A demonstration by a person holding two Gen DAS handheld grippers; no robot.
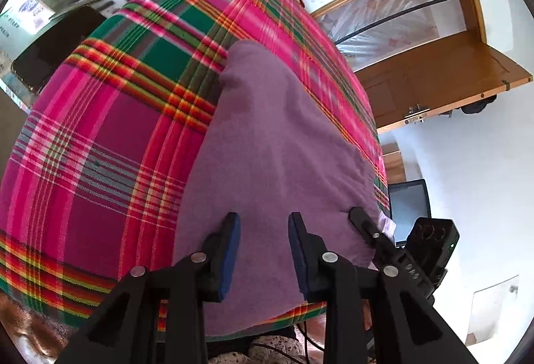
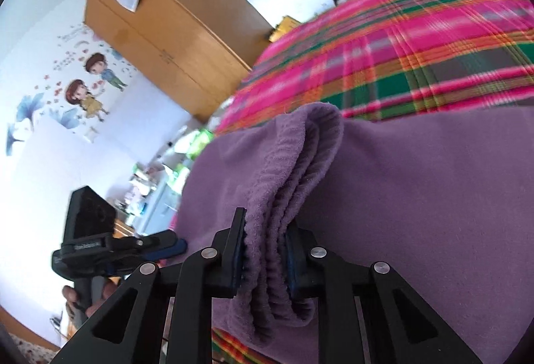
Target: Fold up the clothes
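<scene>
Gripping bunched ribbed hem of purple garment [image 2: 383,184]: right gripper [image 2: 265,254] fingers clenched on it. Left gripper [image 1: 263,250] fingers released, hovering w/ cloth directly ahead, long axis running away.

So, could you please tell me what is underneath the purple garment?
The purple garment lies on a pink and green plaid cloth. Whatever that cloth covers is hidden.
</scene>
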